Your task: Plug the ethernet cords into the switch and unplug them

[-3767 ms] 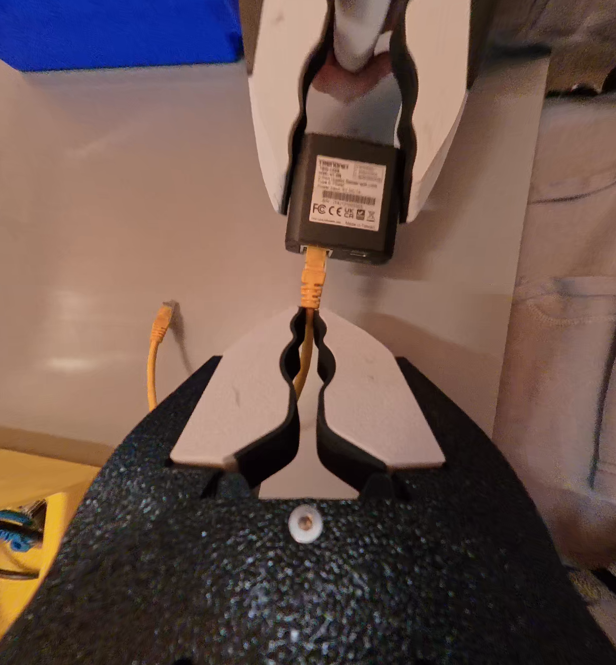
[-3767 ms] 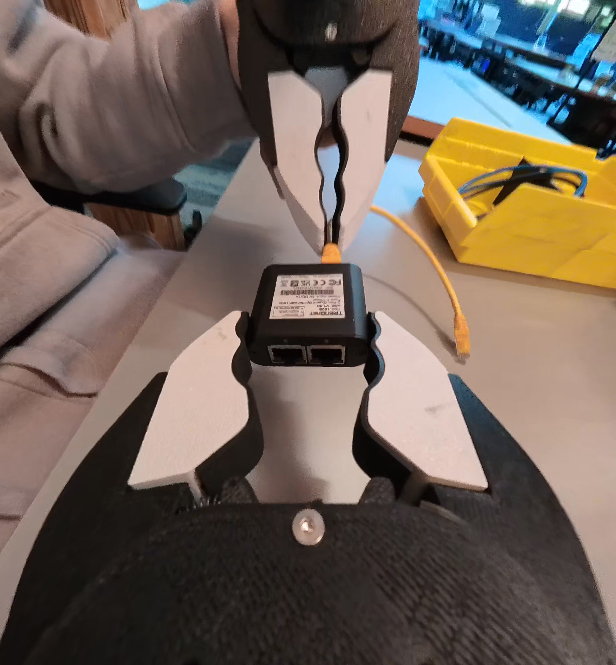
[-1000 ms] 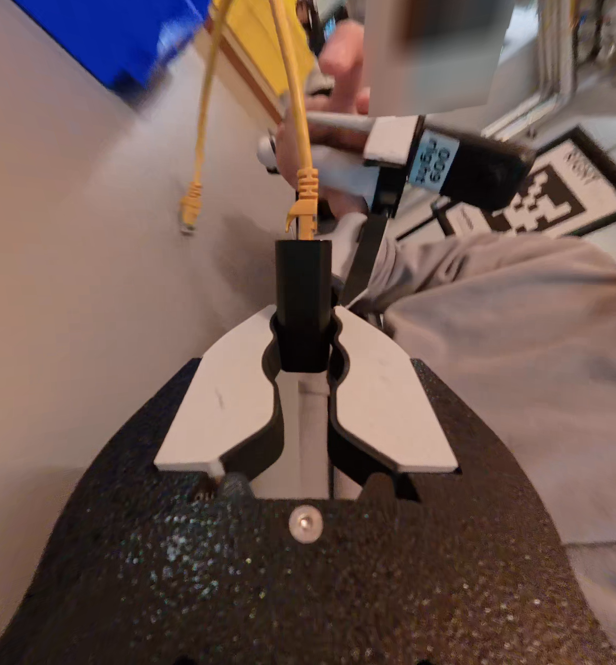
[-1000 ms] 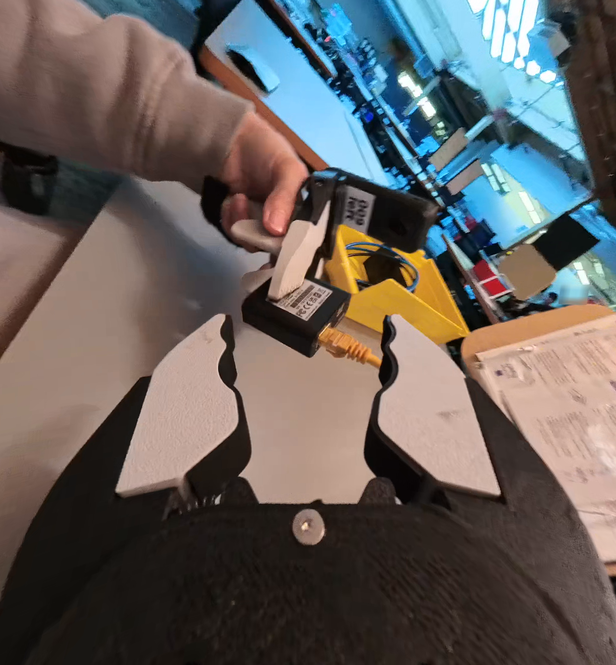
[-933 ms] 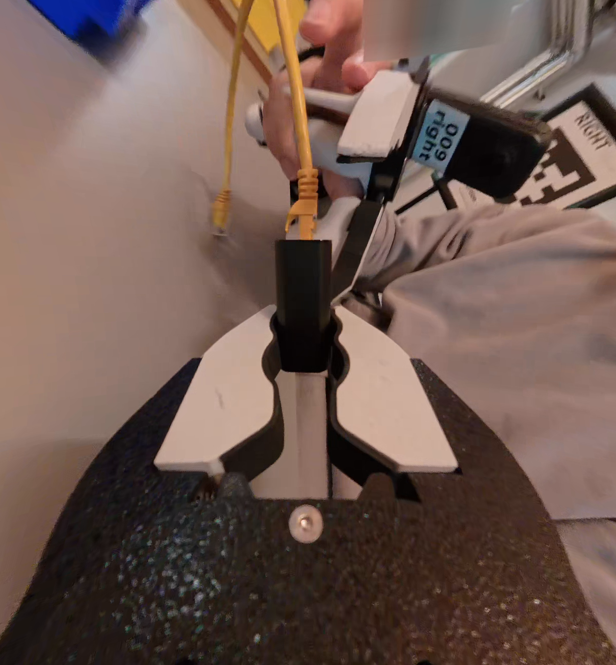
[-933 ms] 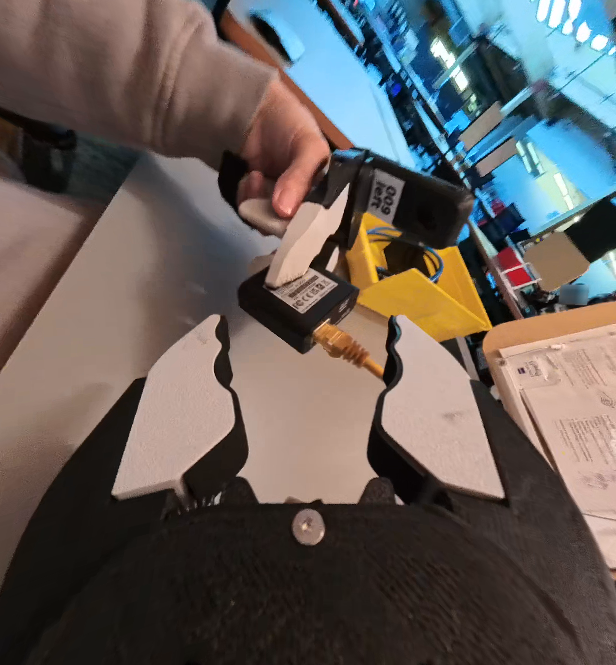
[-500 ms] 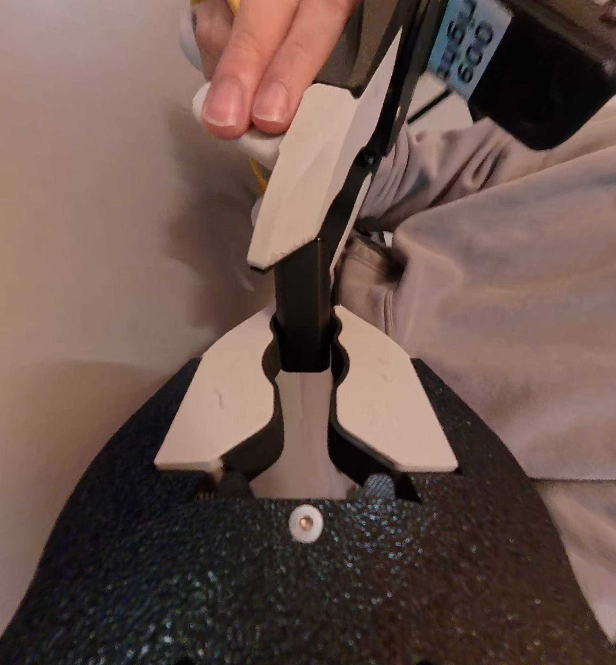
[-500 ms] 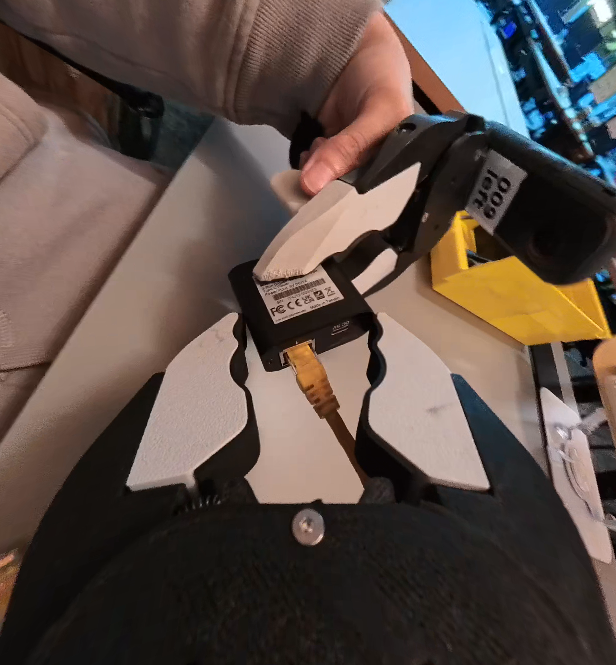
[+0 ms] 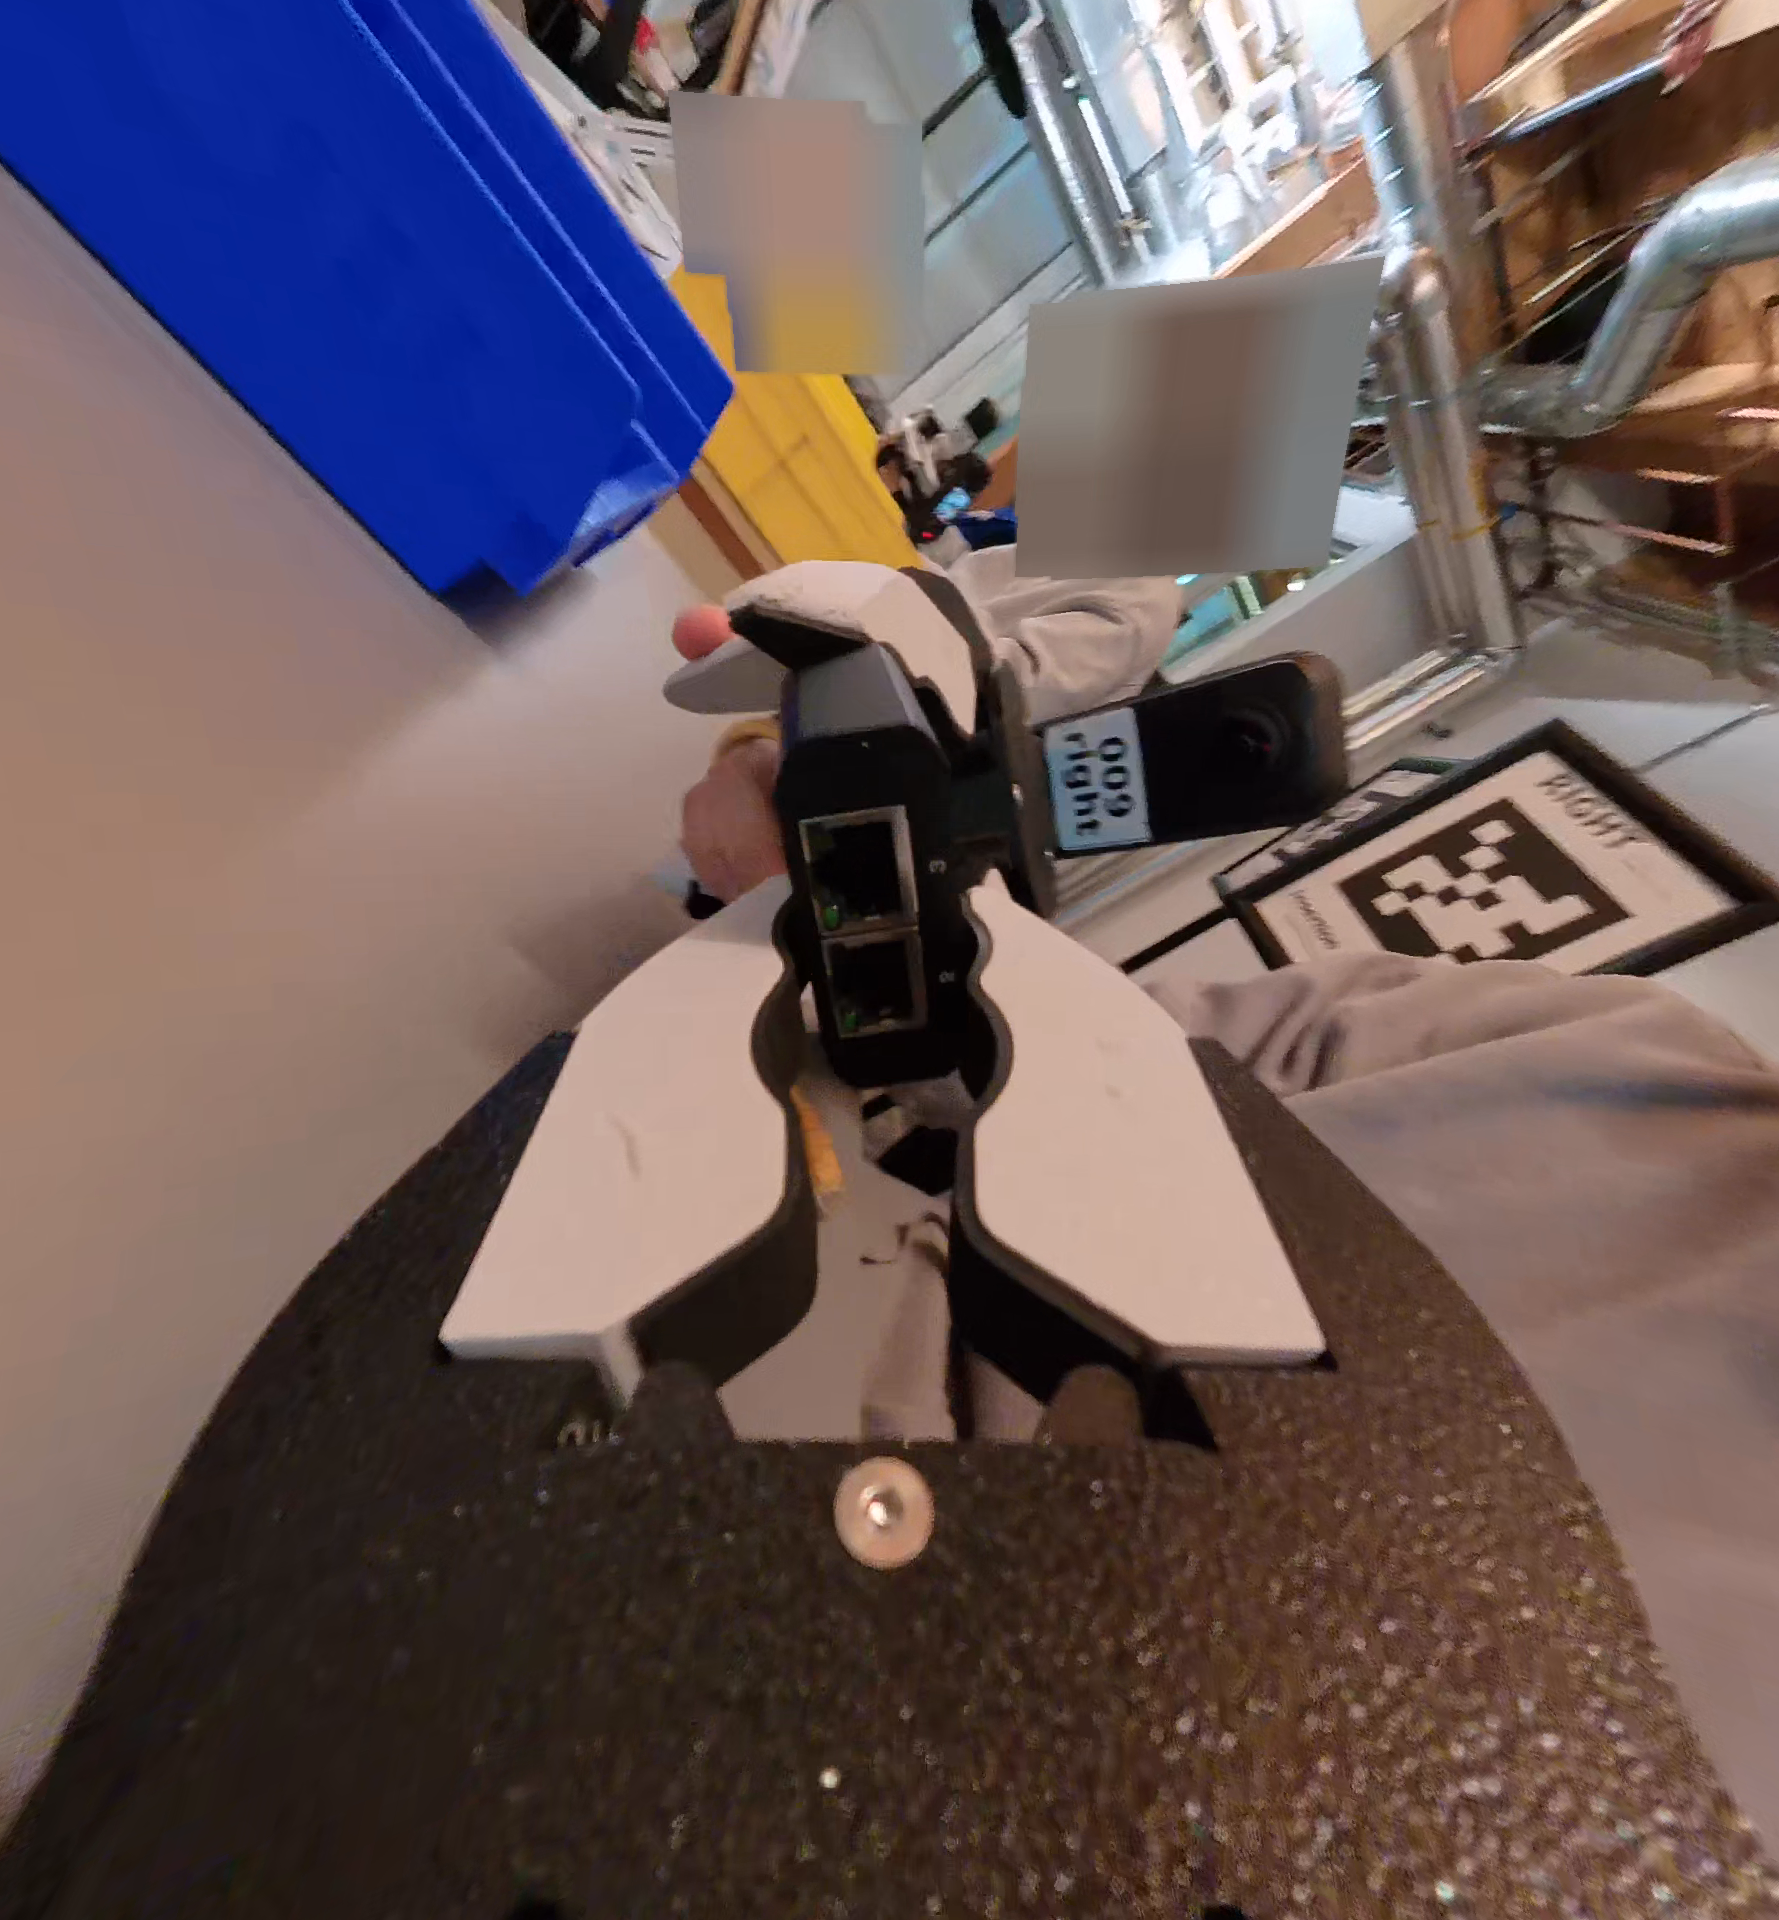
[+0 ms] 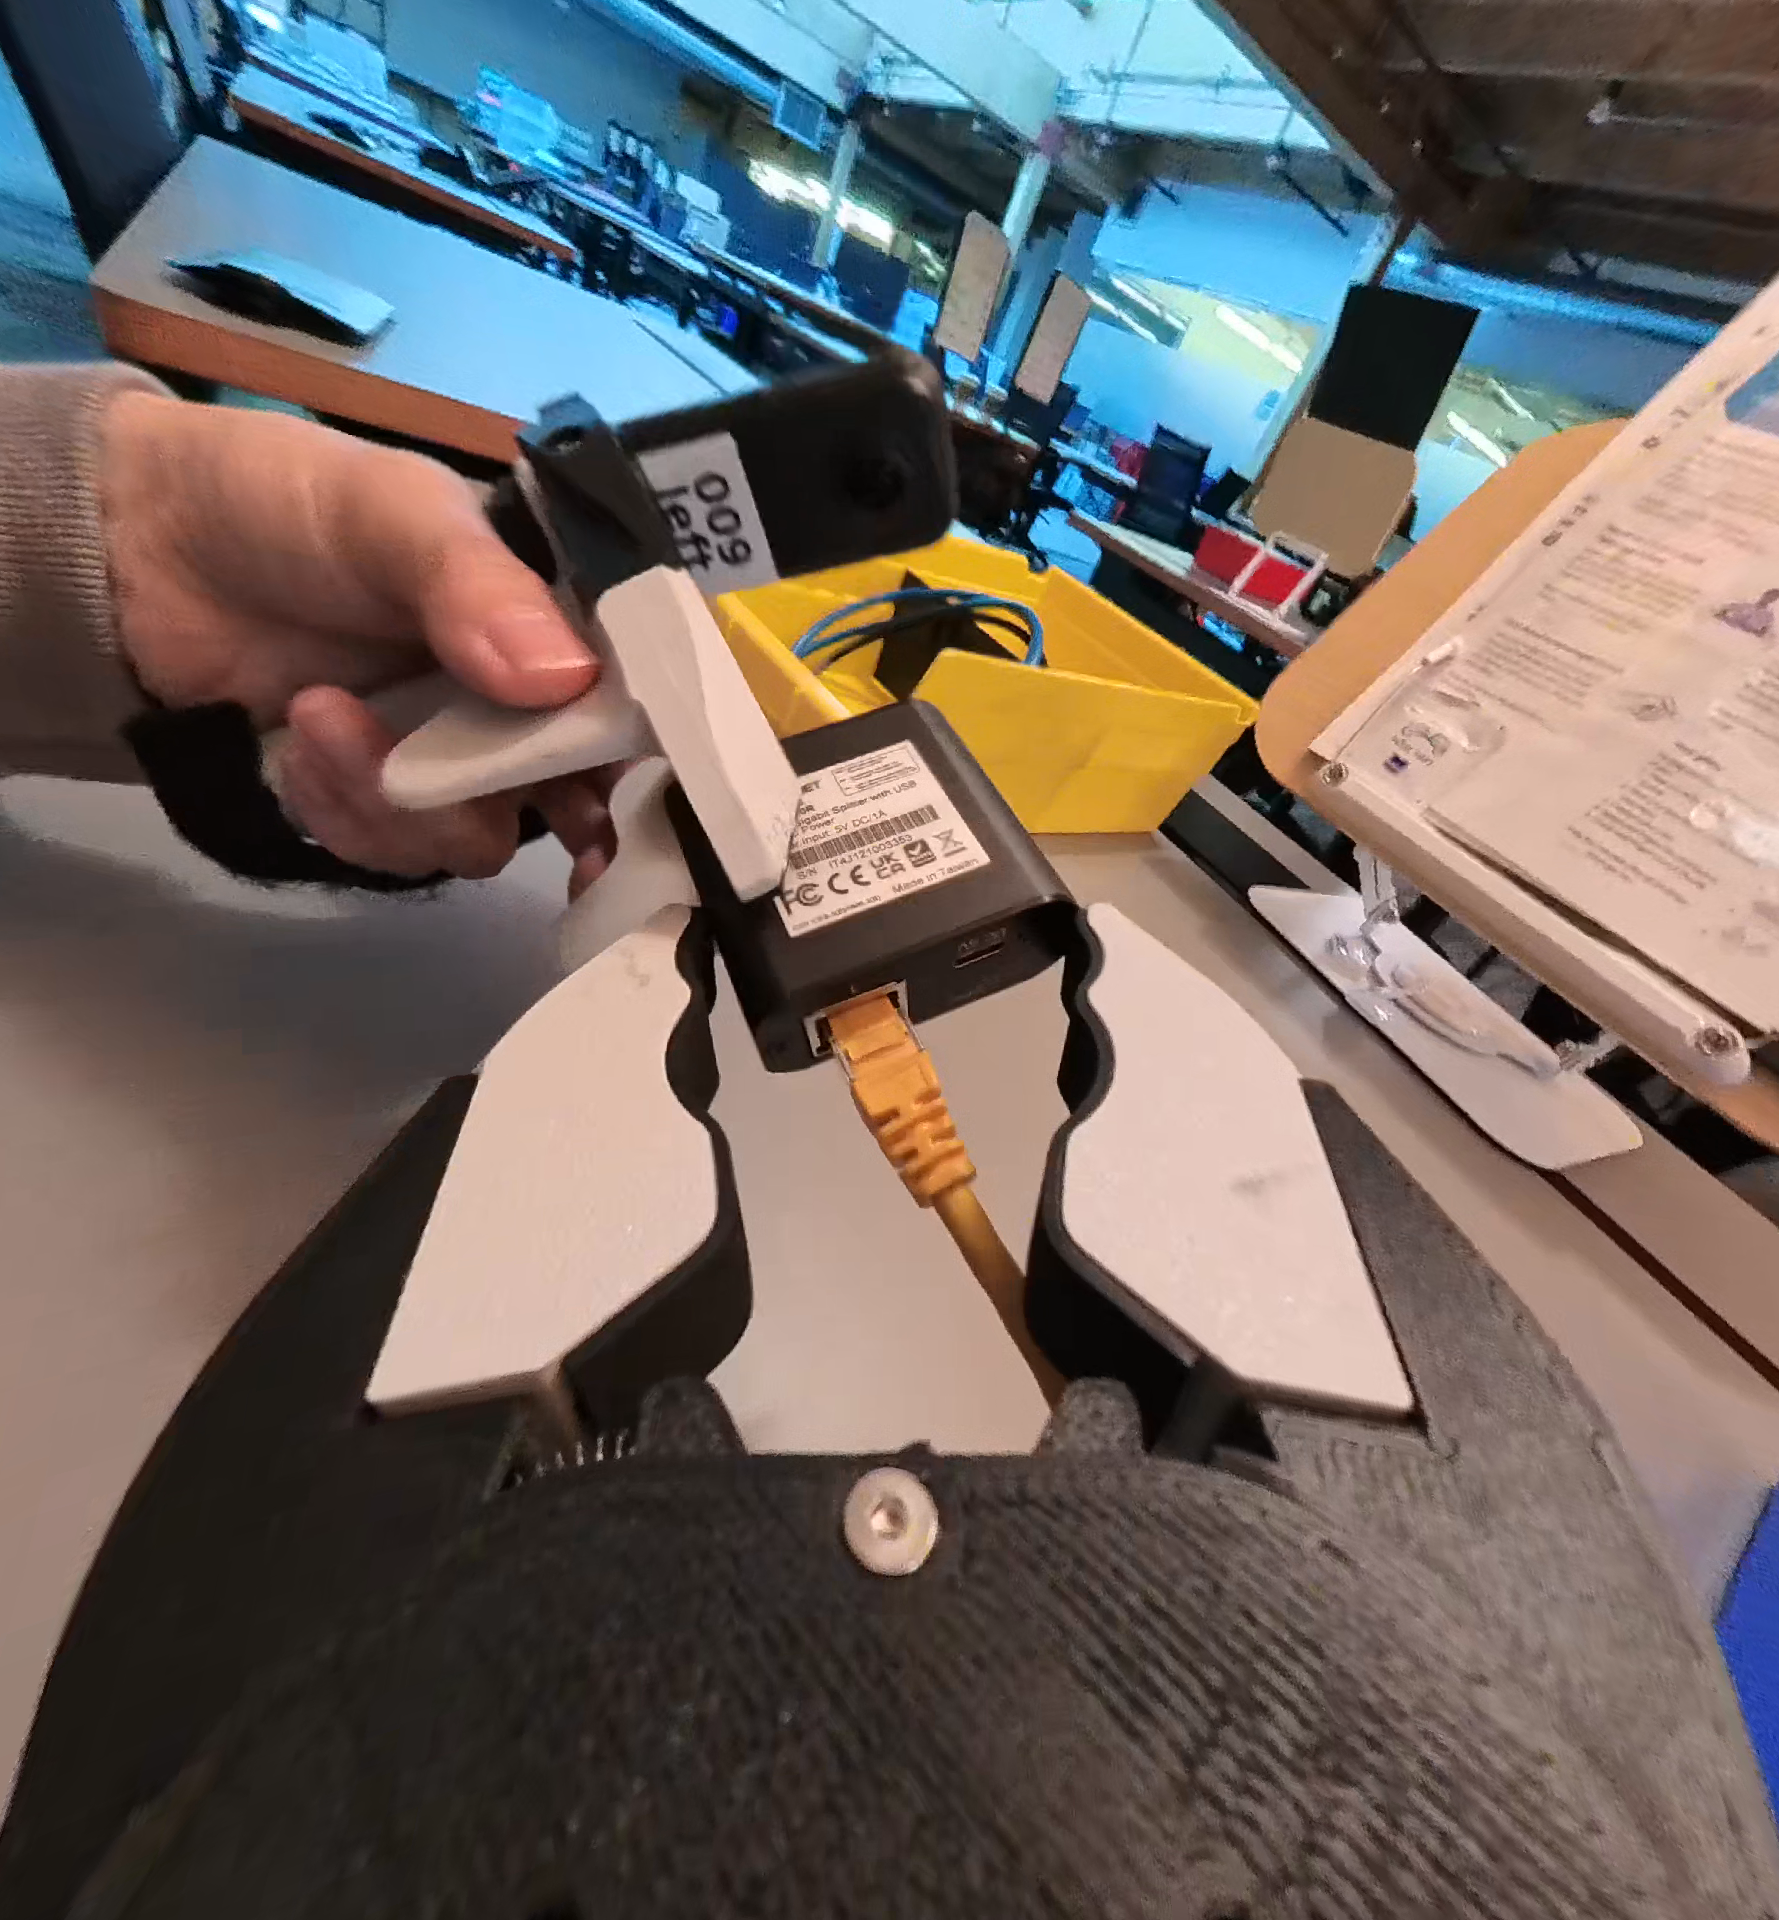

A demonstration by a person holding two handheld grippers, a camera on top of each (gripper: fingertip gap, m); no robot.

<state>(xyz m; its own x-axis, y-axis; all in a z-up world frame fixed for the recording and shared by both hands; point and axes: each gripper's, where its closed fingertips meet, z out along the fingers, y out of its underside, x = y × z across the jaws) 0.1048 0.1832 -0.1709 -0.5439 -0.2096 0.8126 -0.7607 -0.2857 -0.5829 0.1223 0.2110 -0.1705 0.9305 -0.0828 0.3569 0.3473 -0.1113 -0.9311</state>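
**Switch held between both tongs**

Switch (image 10: 869, 878) above table (image 10: 137, 1091), clamped by left tongs (image 9: 880, 971) and right tongs (image 10: 890, 961). Yellow cord (image 10: 906, 1117) plugged into one port, two ports empty. Yellow bin (image 10: 1072, 727) behind.

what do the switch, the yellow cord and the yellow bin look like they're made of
Switch: probably hard plastic, matte black, with smooth moulded edges and a paper label. Cord: flexible rubbery jacket with a ridged moulded boot at the plug. Bin: rigid plastic, slightly glossy, uniform yellow throughout.
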